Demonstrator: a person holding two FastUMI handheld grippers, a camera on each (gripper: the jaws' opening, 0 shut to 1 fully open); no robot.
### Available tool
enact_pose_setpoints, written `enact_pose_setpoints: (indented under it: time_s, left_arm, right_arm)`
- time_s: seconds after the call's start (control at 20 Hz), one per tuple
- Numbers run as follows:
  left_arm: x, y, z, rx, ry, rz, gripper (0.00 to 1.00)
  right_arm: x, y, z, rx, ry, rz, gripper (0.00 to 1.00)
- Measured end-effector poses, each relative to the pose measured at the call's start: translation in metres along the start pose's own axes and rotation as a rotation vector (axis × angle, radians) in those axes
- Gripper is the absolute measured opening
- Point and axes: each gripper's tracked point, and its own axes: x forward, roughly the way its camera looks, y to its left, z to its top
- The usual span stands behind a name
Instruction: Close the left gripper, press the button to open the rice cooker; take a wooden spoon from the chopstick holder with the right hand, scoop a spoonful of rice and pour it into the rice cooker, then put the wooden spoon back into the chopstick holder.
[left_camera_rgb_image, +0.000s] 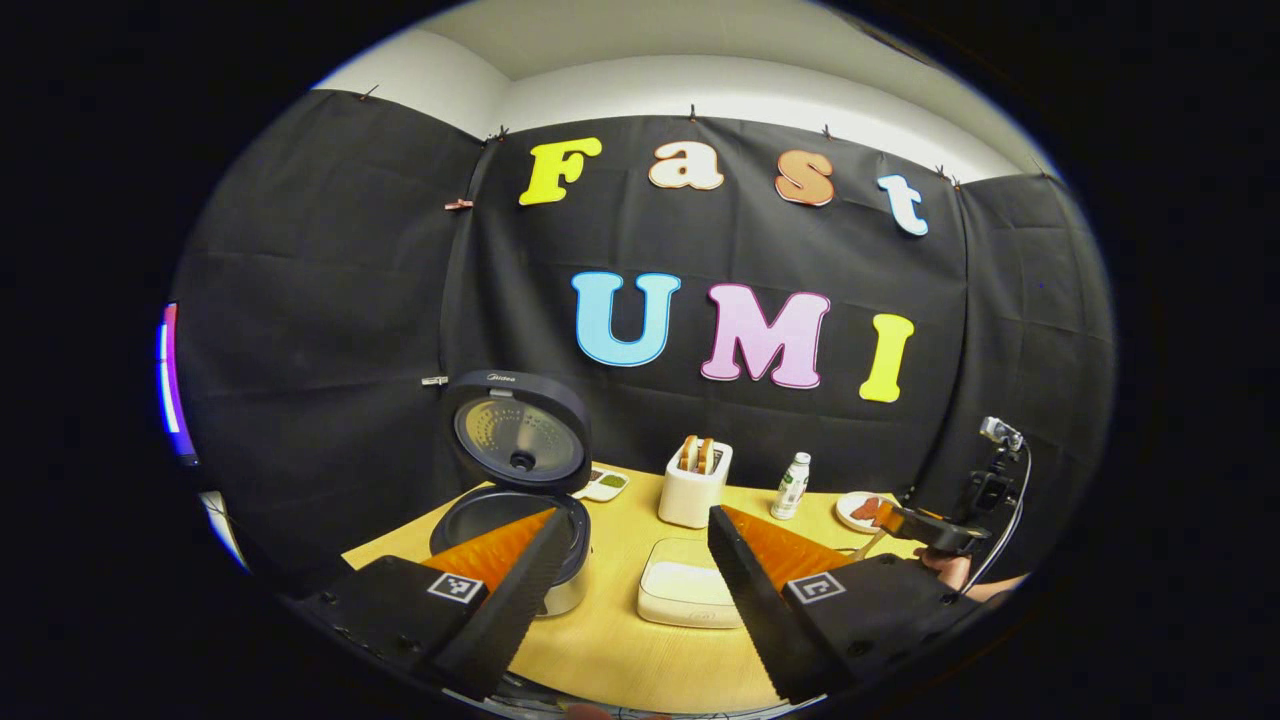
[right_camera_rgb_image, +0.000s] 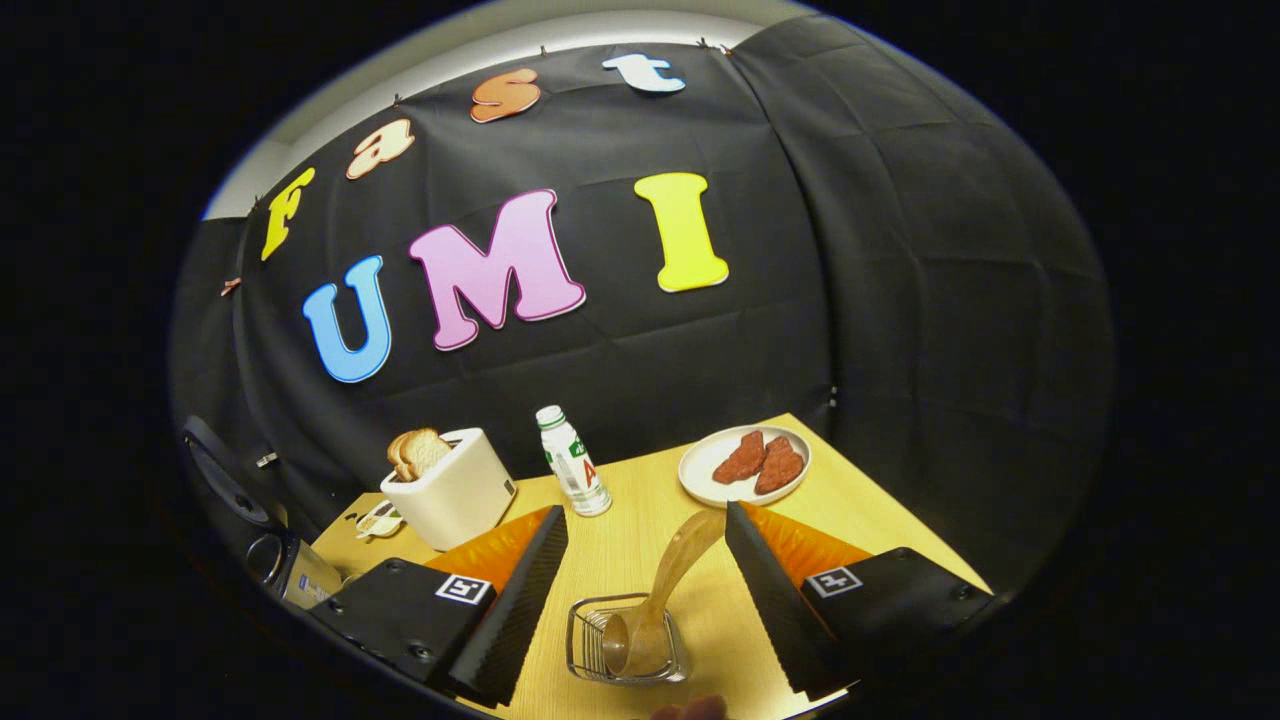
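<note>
The rice cooker (left_camera_rgb_image: 515, 505), dark and round, stands on the left of the wooden bench (left_camera_rgb_image: 620, 640) with its lid up. The pale wooden spoon (right_camera_rgb_image: 655, 600) leans bowl-down in the near wire holder (right_camera_rgb_image: 625, 640). Left claw (left_camera_rgb_image: 625, 555) and right claw (right_camera_rgb_image: 645, 555) gape apart, empty.

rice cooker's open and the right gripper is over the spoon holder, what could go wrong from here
1. The wooden spoon leans in a light wire chopstick holder; the open right gripper may tip or drag the holder if it closes off-centre.
2. The bottle and toaster stand just beyond; a wide swing could knock them.
3. The rice cooker lid stands upright; a carried spoon could clip it.
</note>
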Motion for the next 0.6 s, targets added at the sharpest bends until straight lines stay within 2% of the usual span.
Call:
enact_pose_setpoints:
  time_s: [0.4, 0.45, 0.5, 0.55, 0.6]
  left_arm:
    - [0.027, 0.022, 0.045, 0.031, -0.091, -0.007, 0.94]
    - [0.032, 0.027, 0.054, 0.036, -0.105, -0.001, 0.94]
    - [0.039, 0.034, 0.063, 0.043, -0.115, 0.008, 0.90]
    - [0.047, 0.043, 0.072, 0.055, -0.125, 0.020, 0.94]
    - [0.055, 0.052, 0.081, 0.070, -0.130, 0.036, 0.94]
  right_arm:
    - [-0.068, 0.049, 0.062, -0.129, -0.093, 0.086, 0.98]
    - [-0.077, 0.053, 0.067, -0.134, -0.100, 0.094, 0.98]
    - [-0.087, 0.059, 0.073, -0.138, -0.108, 0.102, 0.98]
    - [-0.095, 0.064, 0.077, -0.141, -0.112, 0.107, 0.98]
    - [-0.104, 0.069, 0.081, -0.136, -0.114, 0.114, 0.98]
